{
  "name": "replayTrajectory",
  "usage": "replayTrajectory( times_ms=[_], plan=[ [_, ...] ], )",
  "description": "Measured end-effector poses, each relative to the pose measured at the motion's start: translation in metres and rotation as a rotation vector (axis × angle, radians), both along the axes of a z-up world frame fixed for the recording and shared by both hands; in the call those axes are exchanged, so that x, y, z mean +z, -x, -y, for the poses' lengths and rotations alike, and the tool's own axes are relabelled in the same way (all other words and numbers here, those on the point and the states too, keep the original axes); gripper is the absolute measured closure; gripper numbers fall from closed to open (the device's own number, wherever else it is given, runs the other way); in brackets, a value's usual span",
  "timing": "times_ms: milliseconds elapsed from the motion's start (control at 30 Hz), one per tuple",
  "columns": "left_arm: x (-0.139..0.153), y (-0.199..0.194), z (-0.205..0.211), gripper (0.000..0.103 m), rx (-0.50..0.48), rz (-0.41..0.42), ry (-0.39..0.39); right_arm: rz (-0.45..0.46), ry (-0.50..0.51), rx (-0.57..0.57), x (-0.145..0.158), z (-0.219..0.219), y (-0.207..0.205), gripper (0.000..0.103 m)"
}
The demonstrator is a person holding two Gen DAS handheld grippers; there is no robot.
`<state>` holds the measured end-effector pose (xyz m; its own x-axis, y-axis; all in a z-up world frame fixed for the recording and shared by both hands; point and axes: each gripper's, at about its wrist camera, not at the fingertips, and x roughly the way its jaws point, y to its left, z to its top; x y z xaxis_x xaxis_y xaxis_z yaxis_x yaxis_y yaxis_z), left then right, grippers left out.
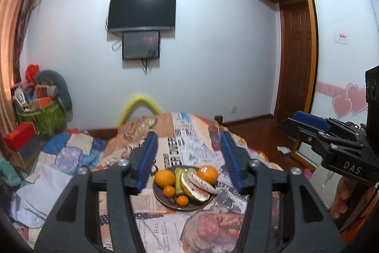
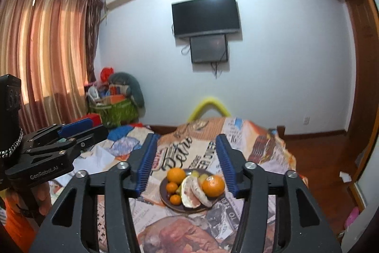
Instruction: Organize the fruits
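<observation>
Left gripper [image 1: 189, 158]: jaws spread wide, holding nothing, raised above the bed and aimed at the fruit.

Right gripper [image 2: 186, 159]: likewise spread and empty, level with its partner and just beside it; each is visible at the edge of the other's view.

Plate [image 1: 165, 202]: dark, round, resting on the newspaper-print bedspread [image 1: 156, 227], between the fingers of both grippers as seen from either wrist, though well below them.

Contents of plate: two large oranges [image 1: 165, 178] at either side; three small mandarins [image 1: 169, 190] toward the near left rim; peeled pomelo segments [image 1: 201, 186] lying in the middle, overlapping; a greenish fruit, possibly a banana [image 1: 178, 178], partly hidden beneath them. One or two small dark fruits are too small to identify.

Beyond: patchwork quilt, yellow foam arch at the bed's foot, wall-mounted television [image 1: 142, 12].

Risks, as judged: the plate sits on soft bedding, so a downward press at one rim could tip it and roll the round fruit off. The peeled pomelo would likely tear or crush under a firm squeeze. The crowded pile invites nudging neighbours.
</observation>
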<state>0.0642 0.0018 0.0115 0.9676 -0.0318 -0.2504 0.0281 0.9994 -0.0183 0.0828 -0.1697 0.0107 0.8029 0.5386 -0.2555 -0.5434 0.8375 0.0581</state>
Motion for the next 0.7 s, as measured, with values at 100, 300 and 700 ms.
replayTrajectory(
  times_ms=[100, 300, 700],
  plan=[
    [0.007, 0.014, 0.003, 0.035, 0.012, 0.037, -0.003, 0.043, -0.007, -0.019, 0.006, -0.001, 0.013, 0.041],
    [0.012, 0.032, 0.004, 0.007, 0.029, 0.089, 0.004, 0.080, -0.014, -0.034, 0.007, -0.007, 0.017, 0.032],
    [0.009, 0.041, 0.004, 0.001, 0.049, 0.109, 0.000, 0.096, -0.029, -0.084, 0.002, -0.002, 0.027, 0.000]
  ],
)
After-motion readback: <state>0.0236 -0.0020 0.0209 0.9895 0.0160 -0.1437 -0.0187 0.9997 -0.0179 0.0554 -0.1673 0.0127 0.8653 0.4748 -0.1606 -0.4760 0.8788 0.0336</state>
